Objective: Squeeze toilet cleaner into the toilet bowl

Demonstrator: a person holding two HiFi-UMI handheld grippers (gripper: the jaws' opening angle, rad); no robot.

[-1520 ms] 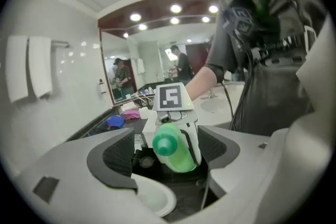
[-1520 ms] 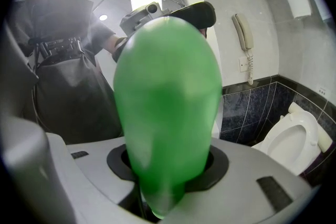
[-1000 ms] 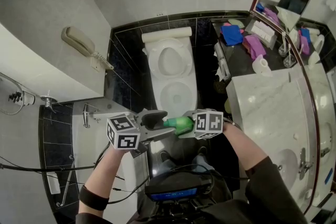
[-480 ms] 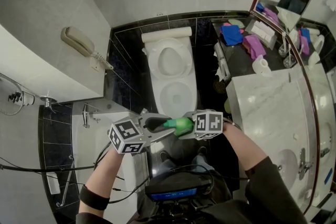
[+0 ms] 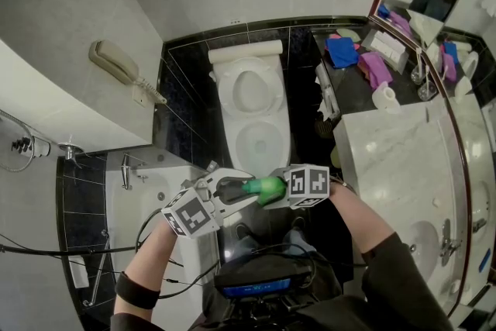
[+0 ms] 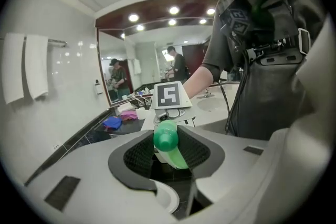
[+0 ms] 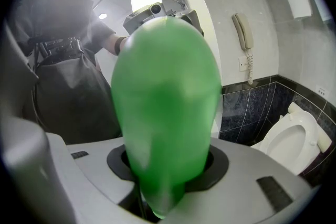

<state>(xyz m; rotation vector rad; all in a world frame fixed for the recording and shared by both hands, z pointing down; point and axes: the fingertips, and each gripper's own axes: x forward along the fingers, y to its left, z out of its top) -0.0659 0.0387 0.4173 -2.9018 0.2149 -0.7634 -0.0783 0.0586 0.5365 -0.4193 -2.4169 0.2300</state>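
The pale veined marble tabletop (image 5: 387,159) takes up the right side of the bathroom. It is smooth and glossy, with an oval basin sunk into it. Beside it, against the black tiled wall, stands the white ceramic toilet (image 5: 231,116), its rounded bowl open to view. On the grey wall to the left hangs a beige wall telephone (image 5: 116,62).

On the near side of the toilet, short of the bowl, the person's two grey grippers meet in the air, tip to tip. The right gripper (image 5: 277,188) has its jaws spread moderately and clamped on the fat, rounded body of a green plastic bottle (image 5: 266,187), which lies roughly level and points towards the other hand. Its translucent belly fills most of the right gripper view.

The left gripper (image 5: 236,186) has just been closing its jaws. They now stand narrow, and the black ribbed pads (image 6: 197,152) hug the bottle's small round green cap (image 6: 166,137), which sits between them. The cap looks smooth and slightly shiny, and the curved green neck runs down behind it.
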